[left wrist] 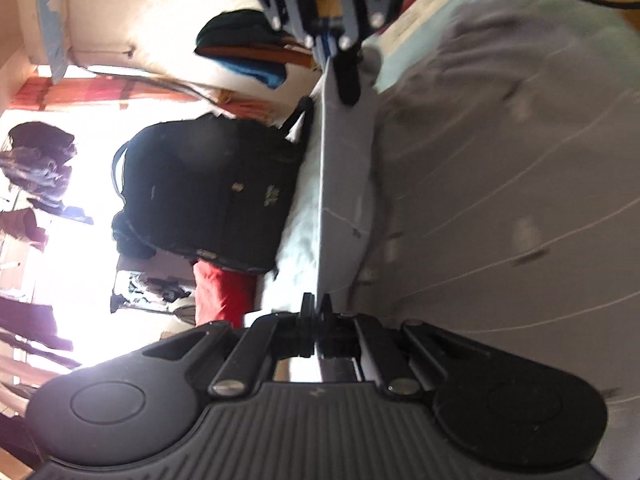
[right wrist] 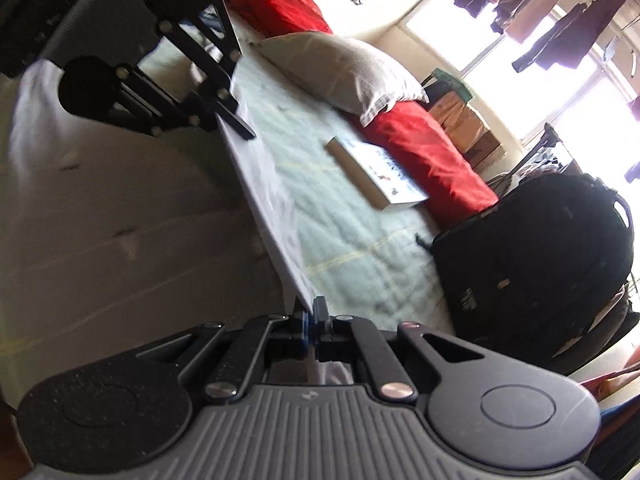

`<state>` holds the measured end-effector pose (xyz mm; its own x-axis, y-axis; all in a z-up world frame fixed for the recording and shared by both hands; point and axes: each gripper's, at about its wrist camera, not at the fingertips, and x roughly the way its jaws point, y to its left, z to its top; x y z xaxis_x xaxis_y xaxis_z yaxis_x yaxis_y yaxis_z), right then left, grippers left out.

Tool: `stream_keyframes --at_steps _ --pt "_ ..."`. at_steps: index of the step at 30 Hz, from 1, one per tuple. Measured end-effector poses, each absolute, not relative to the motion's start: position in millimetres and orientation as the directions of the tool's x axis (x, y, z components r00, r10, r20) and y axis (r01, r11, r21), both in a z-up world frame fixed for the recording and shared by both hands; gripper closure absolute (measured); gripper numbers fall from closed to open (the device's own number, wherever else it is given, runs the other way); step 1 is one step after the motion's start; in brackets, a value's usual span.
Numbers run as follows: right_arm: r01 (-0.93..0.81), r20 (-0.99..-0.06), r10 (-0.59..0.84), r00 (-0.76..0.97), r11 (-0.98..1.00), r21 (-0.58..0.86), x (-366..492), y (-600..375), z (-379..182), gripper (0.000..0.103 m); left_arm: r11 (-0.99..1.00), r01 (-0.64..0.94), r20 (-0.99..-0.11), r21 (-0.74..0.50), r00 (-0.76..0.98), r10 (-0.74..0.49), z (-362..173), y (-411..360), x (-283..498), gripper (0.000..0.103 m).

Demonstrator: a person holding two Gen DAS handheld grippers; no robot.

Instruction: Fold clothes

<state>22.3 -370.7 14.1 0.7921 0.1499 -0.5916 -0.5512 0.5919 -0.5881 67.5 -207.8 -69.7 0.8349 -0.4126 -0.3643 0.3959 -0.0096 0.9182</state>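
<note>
Both the left gripper (left wrist: 316, 306) and right gripper (right wrist: 311, 312) clench the grey garment's (right wrist: 100, 208) raised edge, stretched above the bed (right wrist: 340, 220).

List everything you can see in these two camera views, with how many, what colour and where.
Garment: one, pale grey-white, an edge stretched taut between both grippers above the bed.
Bed cover: one, pale green, under everything.
Book: one, white cover, lying on the bed cover.
Pillow: one, grey, beyond the book.
Red bedding: red, under and beside the pillow.
Backpack: one, black, standing at the bed's edge.
Hanging clothes: several, mostly dark, by the window.
Left gripper: black, shut on the garment.
Right gripper: black, shut on the garment.
</note>
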Motion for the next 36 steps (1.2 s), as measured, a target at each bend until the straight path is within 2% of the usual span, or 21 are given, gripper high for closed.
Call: stream_keyframes --at_steps 13,21,30,33,36 --pt "-0.607 -0.663 0.123 0.738 0.549 -0.574 -28.8 -377.3 -31.8 0.099 -0.046 0.498 -0.463 0.866 0.764 -0.449 -96.4 -224.8 -2.9 0.103" --pt "-0.600 -0.680 0.104 0.726 0.581 -0.551 -48.2 -381.0 -40.4 0.099 -0.046 0.544 -0.504 0.838 0.738 -0.449 -109.9 -236.3 -23.3 0.103" --pt "-0.584 -0.687 0.053 0.725 0.577 -0.571 -54.0 -378.1 -50.3 0.098 0.001 0.553 -0.490 0.833 0.740 -0.461 -111.8 -235.6 -44.7 0.103" --pt "-0.578 -0.693 0.040 0.720 0.587 -0.567 -54.2 -378.8 -50.5 0.093 0.018 0.600 -0.530 0.800 0.720 -0.449 -112.6 -233.7 -44.3 0.103" --pt "-0.563 -0.687 0.024 0.726 0.594 -0.575 -59.5 -379.7 -47.1 0.087 0.064 0.649 -0.555 0.758 0.694 -0.459 -108.6 -228.5 -49.6 0.094"
